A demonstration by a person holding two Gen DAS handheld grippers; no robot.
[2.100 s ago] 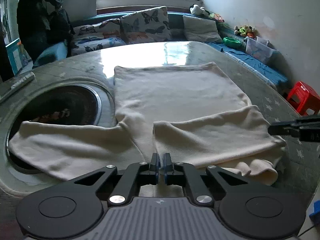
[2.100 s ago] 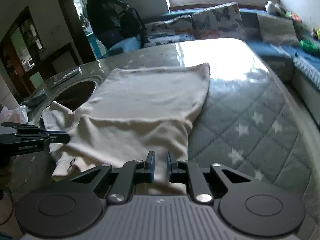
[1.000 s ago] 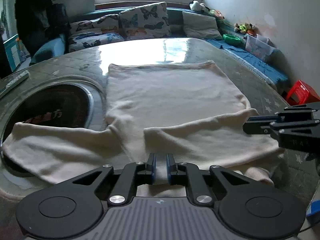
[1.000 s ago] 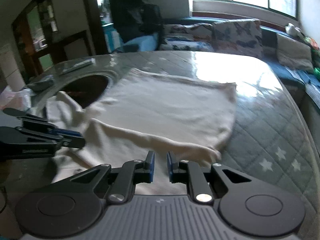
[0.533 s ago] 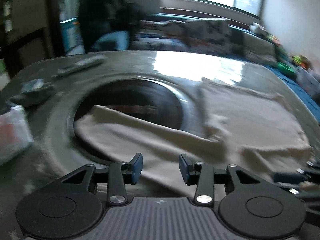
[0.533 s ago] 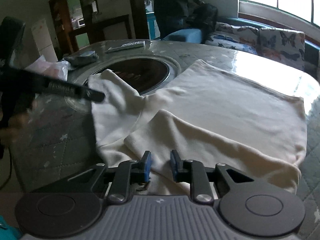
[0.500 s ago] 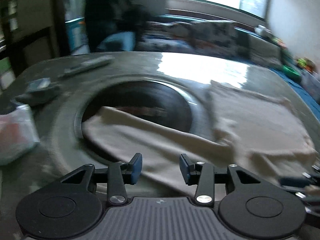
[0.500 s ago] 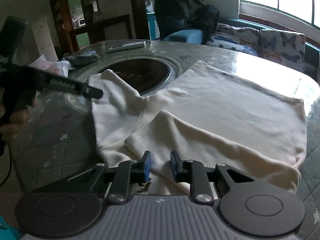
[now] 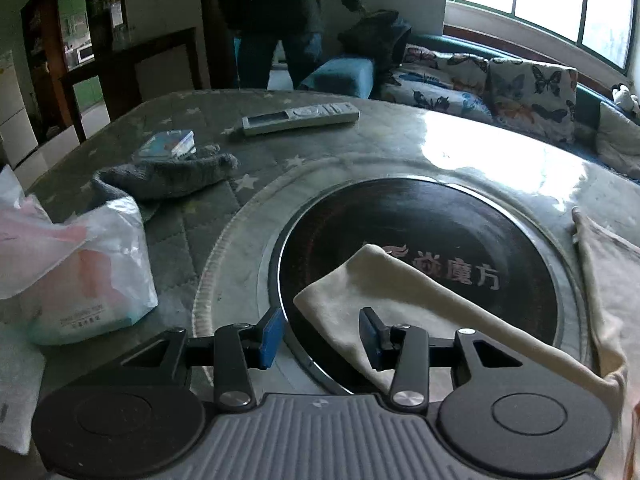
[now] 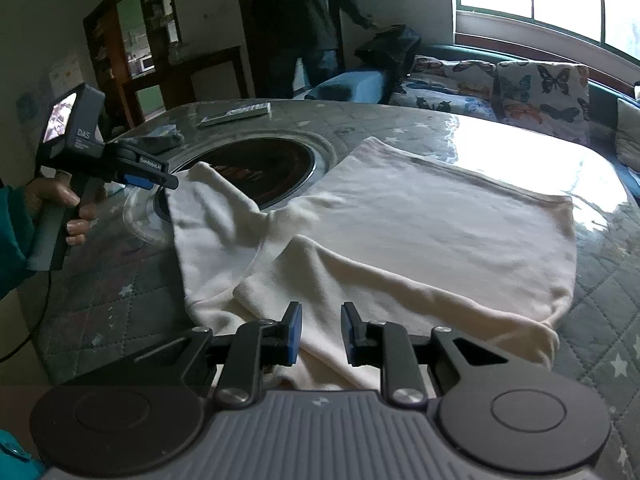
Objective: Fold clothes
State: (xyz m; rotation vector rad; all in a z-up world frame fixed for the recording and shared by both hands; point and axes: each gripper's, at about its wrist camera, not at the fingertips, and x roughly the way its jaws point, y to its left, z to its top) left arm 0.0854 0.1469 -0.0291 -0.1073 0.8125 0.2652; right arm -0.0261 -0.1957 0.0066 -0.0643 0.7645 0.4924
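A cream sweater [image 10: 420, 216] lies flat on the quilted round table [image 10: 600, 292]. One sleeve [image 10: 400, 288] is folded across its body. The other sleeve [image 9: 400, 292] stretches out over the dark round plate [image 9: 420, 232] set in the table. My left gripper [image 9: 320, 336] is open, its fingers standing either side of that sleeve's cuff end without pressing it. In the right wrist view the left gripper [image 10: 170, 180] is held by a hand [image 10: 68, 204] at the cuff. My right gripper [image 10: 320, 334] is open a little, over the folded sleeve near the collar.
A remote control [image 9: 300, 118], a small blue pack [image 9: 166, 144] and a grey knit cloth [image 9: 172, 174] lie on the far left of the table. A plastic bag [image 9: 80, 272] stands at the left edge. A person [image 9: 280, 20] stands beyond, by a cushioned sofa [image 9: 500, 80].
My left gripper swung left from the sweater's middle to the outstretched sleeve's end, and its jaws opened. The right gripper's jaws parted slightly and it shifted a little toward the collar.
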